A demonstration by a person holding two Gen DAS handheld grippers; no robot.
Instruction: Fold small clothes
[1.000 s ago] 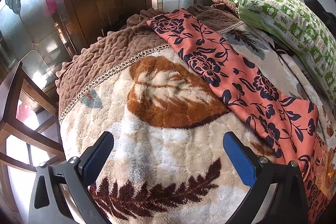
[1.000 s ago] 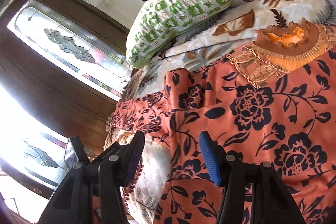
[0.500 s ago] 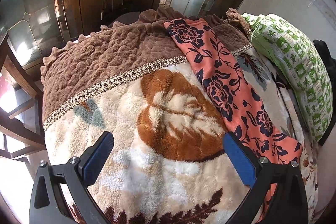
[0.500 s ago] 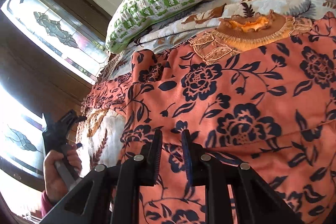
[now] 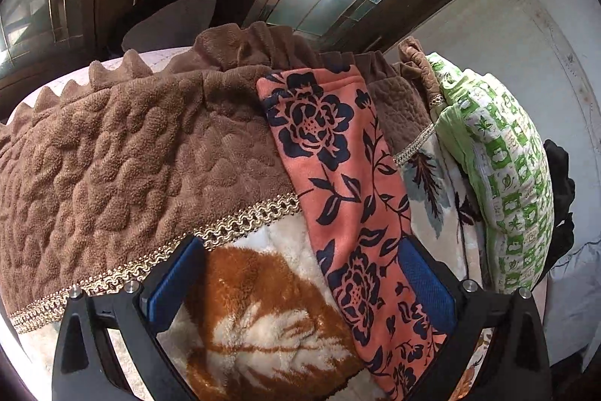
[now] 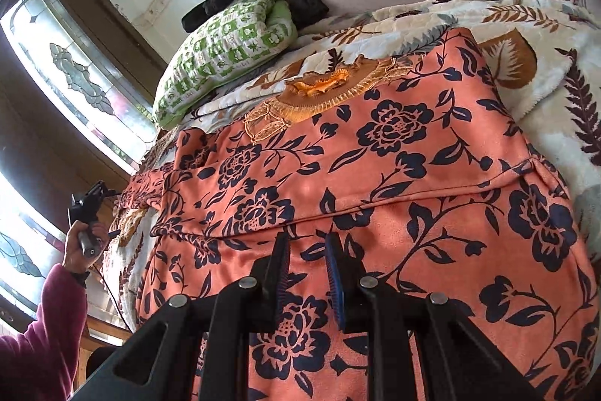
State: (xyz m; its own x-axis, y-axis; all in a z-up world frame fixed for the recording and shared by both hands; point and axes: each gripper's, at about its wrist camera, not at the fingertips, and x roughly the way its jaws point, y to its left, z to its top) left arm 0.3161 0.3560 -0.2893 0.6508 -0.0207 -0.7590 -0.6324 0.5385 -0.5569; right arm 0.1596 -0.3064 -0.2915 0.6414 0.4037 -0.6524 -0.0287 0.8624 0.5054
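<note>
The orange floral garment (image 6: 375,175) lies on the bed mostly spread, only one crease across it, so folding seems just begun: right gripper (image 6: 308,273) pinches its cloth, left gripper (image 5: 300,292) hangs wide apart.

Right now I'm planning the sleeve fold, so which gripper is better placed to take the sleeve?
Left. The left gripper has its jaws wide open around the long sleeve, whereas the right gripper sits nearly closed over the garment's body.

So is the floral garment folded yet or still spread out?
Mostly spread: the floral garment lies flat across the blanket, one sleeve stretched out.
</note>
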